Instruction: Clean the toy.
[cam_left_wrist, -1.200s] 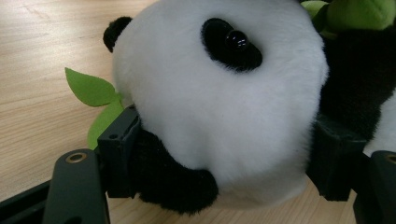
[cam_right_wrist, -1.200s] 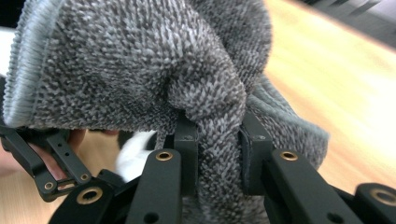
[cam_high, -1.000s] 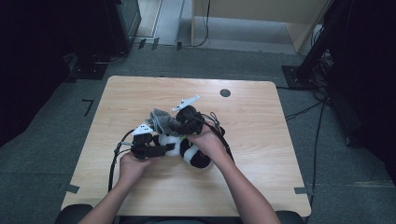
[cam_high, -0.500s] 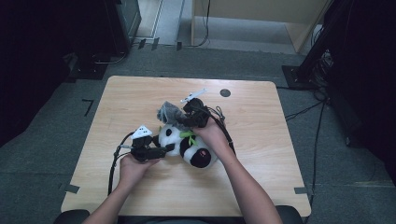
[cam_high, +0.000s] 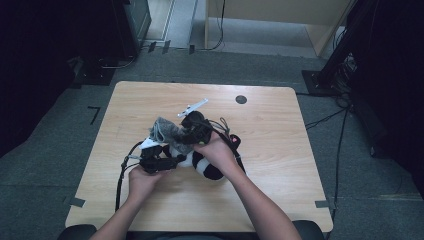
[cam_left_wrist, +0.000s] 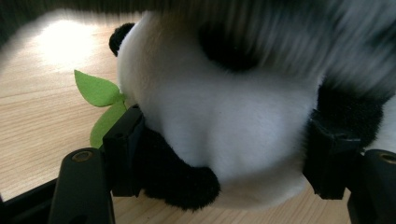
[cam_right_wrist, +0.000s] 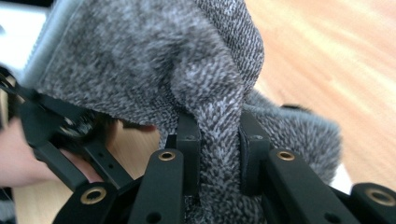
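Grey knitted cloth (cam_right_wrist: 154, 65), soft and limp, is pinched at a bunched fold by my right gripper (cam_right_wrist: 217, 140), above the plush panda (cam_left_wrist: 219, 116) at mid-table (cam_high: 280, 200). My left gripper (cam_left_wrist: 224, 163) clamps the panda's yielding body; grip both deep, since pile compresses and slips.

On the one wooden table (cam_high: 280, 175) there are one black-and-white plush panda (cam_left_wrist: 219, 112) bearing two green felt leaves (cam_left_wrist: 95, 88), one grey knitted cloth (cam_right_wrist: 154, 70), two hand-held grippers, left (cam_high: 167, 161) and right (cam_high: 186, 131), and two hands.
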